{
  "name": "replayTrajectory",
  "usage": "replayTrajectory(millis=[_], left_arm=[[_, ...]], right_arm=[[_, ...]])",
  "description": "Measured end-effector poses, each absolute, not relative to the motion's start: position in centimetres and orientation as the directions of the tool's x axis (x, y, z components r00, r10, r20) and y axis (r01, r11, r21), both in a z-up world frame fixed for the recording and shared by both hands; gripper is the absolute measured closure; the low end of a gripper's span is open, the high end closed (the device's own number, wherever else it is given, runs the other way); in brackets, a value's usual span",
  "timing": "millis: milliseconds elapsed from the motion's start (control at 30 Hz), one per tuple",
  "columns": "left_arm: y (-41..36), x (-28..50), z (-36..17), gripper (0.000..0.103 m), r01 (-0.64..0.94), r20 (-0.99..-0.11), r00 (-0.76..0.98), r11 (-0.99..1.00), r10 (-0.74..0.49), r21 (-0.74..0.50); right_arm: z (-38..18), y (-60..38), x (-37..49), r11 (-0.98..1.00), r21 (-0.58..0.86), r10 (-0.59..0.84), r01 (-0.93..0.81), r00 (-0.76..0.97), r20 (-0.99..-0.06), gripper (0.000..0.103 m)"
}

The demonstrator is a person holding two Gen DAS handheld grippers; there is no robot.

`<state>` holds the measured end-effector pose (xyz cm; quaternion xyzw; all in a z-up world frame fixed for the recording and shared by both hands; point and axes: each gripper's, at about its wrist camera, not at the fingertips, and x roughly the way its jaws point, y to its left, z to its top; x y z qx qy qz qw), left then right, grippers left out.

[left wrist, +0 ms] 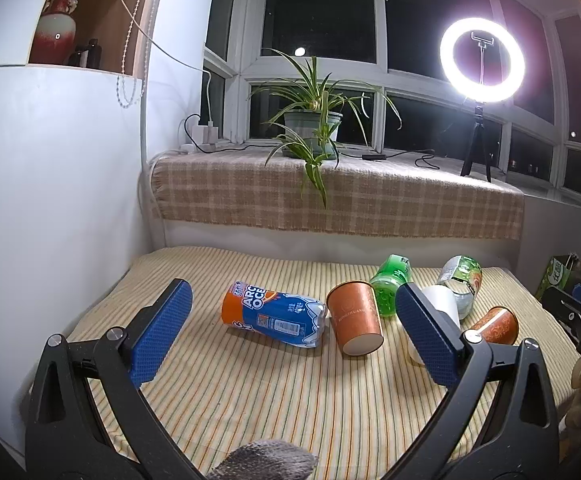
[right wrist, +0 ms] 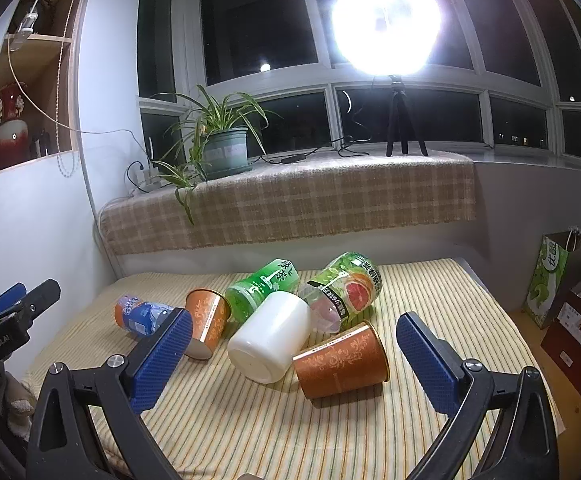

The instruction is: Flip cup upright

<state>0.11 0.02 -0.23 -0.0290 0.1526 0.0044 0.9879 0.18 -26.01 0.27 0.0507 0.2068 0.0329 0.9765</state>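
Three cups lie on their sides on the striped cloth (left wrist: 250, 400). One orange paper cup (left wrist: 355, 319) lies mid-table; it also shows in the right wrist view (right wrist: 207, 322). A white cup (right wrist: 269, 340) lies beside it, partly hidden behind my left finger in the left wrist view (left wrist: 442, 300). A second orange paper cup (right wrist: 340, 362) lies nearest my right gripper; it also shows in the left wrist view (left wrist: 496, 326). My left gripper (left wrist: 292, 334) is open and empty, short of the cups. My right gripper (right wrist: 294, 358) is open and empty, its fingers either side of the white and orange cups.
A blue and orange bottle (left wrist: 275, 318), a green bottle (right wrist: 260, 290) and a clear bottle with a grapefruit label (right wrist: 344, 290) lie among the cups. A plaid-covered sill (right wrist: 290, 204) with a potted plant (right wrist: 226, 148) and ring light (left wrist: 482, 60) is behind. Bags (right wrist: 558, 280) stand on the right.
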Motion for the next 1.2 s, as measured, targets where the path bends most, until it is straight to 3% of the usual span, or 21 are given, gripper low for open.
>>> replayTrajectory(millis=[1200], left_arm=[[-0.2,-0.5,0.8,0.000,-0.008,-0.335,0.942,0.999,-0.004,-0.032]], right_arm=[[1.4,-24.4,1.0,0.988,0.107,0.148,-0.113,0.892,-0.427,0.000]])
